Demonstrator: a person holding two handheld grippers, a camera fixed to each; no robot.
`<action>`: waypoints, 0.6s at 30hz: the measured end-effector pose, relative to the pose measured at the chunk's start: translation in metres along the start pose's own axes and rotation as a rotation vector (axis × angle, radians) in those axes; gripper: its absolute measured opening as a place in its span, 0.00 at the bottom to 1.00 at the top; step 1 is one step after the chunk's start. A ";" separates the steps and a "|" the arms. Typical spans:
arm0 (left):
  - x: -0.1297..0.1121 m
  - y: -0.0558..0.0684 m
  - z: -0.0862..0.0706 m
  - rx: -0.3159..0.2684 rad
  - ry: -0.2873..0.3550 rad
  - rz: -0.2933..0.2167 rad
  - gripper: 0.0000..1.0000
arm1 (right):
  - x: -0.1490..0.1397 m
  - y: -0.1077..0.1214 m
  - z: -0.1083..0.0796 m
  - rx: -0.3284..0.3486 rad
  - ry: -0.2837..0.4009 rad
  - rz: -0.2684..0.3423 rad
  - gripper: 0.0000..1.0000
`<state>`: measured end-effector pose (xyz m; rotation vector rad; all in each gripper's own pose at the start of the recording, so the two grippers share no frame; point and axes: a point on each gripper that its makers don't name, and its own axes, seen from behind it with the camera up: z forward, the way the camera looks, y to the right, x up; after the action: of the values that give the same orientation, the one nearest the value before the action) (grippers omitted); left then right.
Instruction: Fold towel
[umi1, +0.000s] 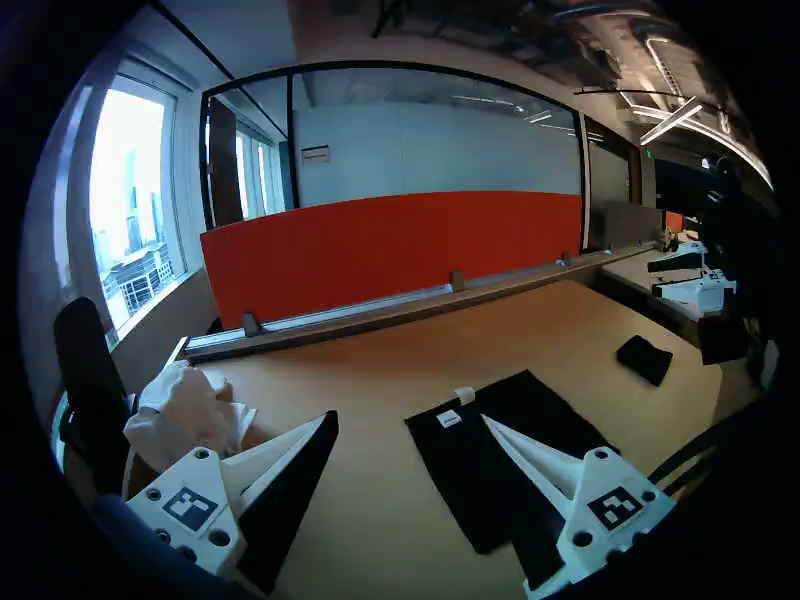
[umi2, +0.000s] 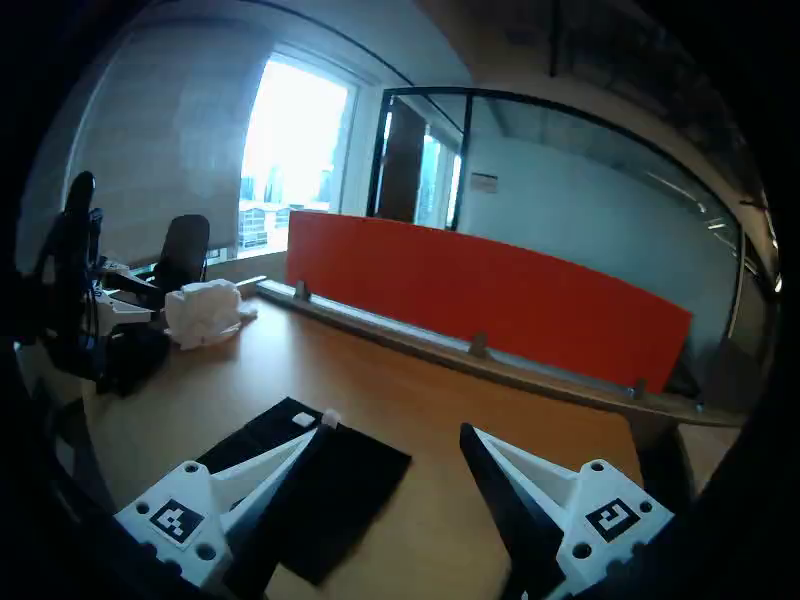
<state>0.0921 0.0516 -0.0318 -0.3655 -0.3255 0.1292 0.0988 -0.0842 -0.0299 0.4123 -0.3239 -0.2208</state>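
A black towel lies flat on the wooden desk, with a small white label at its far end. In the left gripper view my left gripper is open above the desk, its right finger over the towel's left part. In the right gripper view the same black towel lies under my left finger, and my right gripper is open with nothing between its fingers.
A crumpled pile of white cloth sits at the desk's left end, also seen in the right gripper view. A small folded black cloth lies farther right. An orange divider panel runs along the desk's back. An office chair stands beyond.
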 end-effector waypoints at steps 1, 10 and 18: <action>-0.002 0.001 0.001 -0.007 -0.005 0.002 0.95 | -0.002 -0.002 0.000 0.007 -0.007 -0.006 1.00; -0.019 0.012 0.005 -0.049 -0.038 0.014 0.95 | -0.016 -0.012 0.005 0.042 -0.050 -0.026 1.00; -0.047 0.025 0.013 -0.078 -0.073 0.037 0.95 | -0.042 -0.019 0.010 0.063 -0.090 -0.032 1.00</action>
<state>0.0417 0.0702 -0.0434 -0.4447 -0.3966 0.1672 0.0541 -0.0932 -0.0398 0.4707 -0.4133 -0.2614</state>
